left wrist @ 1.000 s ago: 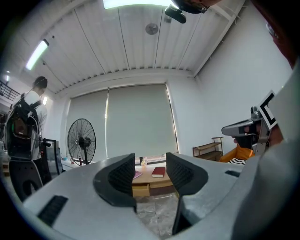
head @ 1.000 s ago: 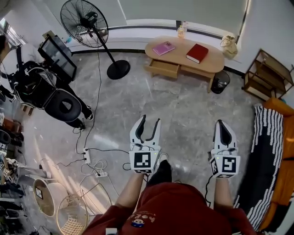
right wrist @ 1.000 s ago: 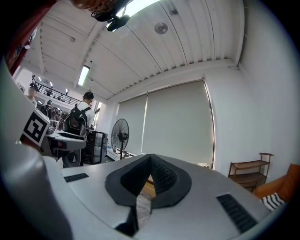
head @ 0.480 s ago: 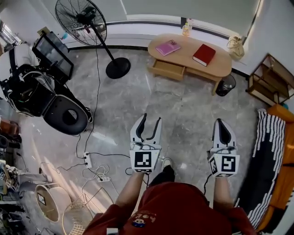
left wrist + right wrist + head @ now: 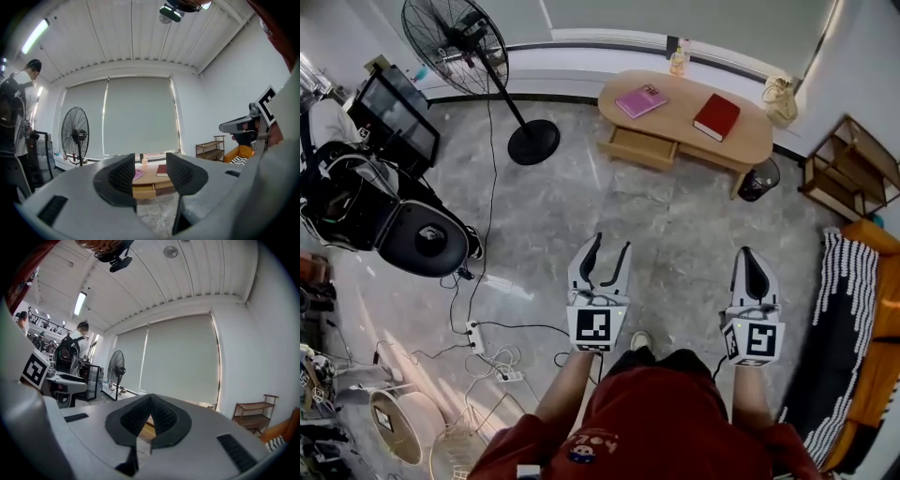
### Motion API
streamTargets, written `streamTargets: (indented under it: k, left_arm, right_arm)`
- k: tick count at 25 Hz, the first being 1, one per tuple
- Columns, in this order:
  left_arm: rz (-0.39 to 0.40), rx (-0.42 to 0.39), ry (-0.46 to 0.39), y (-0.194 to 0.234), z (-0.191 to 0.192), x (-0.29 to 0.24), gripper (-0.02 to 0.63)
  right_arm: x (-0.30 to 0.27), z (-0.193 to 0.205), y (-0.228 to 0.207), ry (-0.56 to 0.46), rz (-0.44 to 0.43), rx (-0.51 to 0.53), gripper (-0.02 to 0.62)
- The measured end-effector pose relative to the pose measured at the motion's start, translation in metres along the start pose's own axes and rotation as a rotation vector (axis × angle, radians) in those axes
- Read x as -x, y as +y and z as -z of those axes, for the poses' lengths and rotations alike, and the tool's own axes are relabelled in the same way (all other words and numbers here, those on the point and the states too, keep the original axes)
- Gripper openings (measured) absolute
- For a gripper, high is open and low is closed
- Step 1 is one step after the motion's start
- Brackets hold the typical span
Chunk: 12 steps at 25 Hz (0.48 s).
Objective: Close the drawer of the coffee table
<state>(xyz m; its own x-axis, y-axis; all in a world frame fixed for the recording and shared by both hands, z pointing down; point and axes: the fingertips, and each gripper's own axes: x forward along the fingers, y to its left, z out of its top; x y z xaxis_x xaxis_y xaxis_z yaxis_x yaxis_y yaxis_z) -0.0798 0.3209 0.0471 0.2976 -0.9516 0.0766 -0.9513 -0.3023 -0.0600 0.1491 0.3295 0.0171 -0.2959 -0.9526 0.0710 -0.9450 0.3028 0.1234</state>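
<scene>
The oval wooden coffee table point(image 5: 750, 145) stands far ahead by the window wall, and its drawer point(image 5: 639, 148) is pulled out at the front left. A pink book point(image 5: 640, 100) and a red book point(image 5: 717, 115) lie on top. My left gripper point(image 5: 609, 246) is held level above the floor, well short of the table, open and empty. Between its jaws in the left gripper view point(image 5: 150, 176) I see the drawer point(image 5: 143, 190) in the distance. My right gripper point(image 5: 750, 255) is level beside it, shut with nothing in it; its pads meet point(image 5: 150, 401).
A standing fan point(image 5: 455, 37) has its base point(image 5: 533, 142) left of the table. A black chair with equipment point(image 5: 422, 234) and floor cables with a power strip point(image 5: 475, 330) lie to the left. A bin point(image 5: 757, 178), shelf point(image 5: 848, 169) and striped sofa cushion point(image 5: 839, 309) are at the right.
The person has walked forward, carrying both grippers toward the table; the chair and cables slid back along the left. Neither gripper's jaws have changed.
</scene>
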Motion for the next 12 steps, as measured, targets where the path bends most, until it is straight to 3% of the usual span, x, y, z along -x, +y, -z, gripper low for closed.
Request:
streamTargets:
  k: [12]
  left_arm:
    - [-0.019, -0.032, -0.019, 0.010, -0.001, -0.040, 0.193]
  right_arm:
    - [-0.044, 0.012, -0.040, -0.016, 0.048, -0.031, -0.003]
